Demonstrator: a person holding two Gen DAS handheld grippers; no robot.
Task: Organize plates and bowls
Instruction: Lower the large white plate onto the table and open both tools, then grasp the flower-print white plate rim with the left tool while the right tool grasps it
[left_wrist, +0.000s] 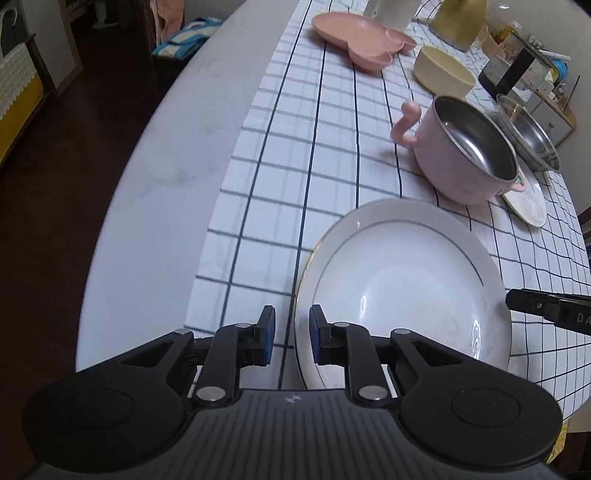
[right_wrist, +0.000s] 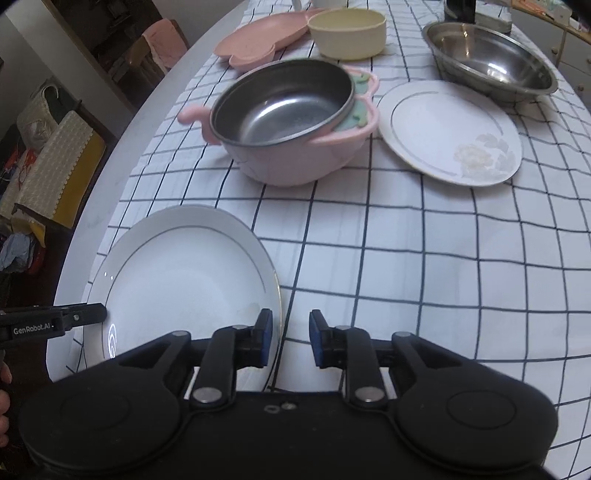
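I hold both hand-held grippers at the silver-banded white plate (left_wrist: 402, 284), low in both frames on the checked counter (right_wrist: 406, 258). Left hand-held gripper (left_wrist: 291, 339) and right hand-held gripper (right_wrist: 291, 341) straddle opposite rims, jaws parted, gripping nothing. I should seat both rims deeply before closing evenly.

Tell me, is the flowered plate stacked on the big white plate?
No, the flowered plate lies flat on the cloth beside the pink pot, well apart from the big white plate.

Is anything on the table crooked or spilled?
The steel liner inside the pink bowl sits tilted, not flush with its rim. Nothing looks spilled or broken.
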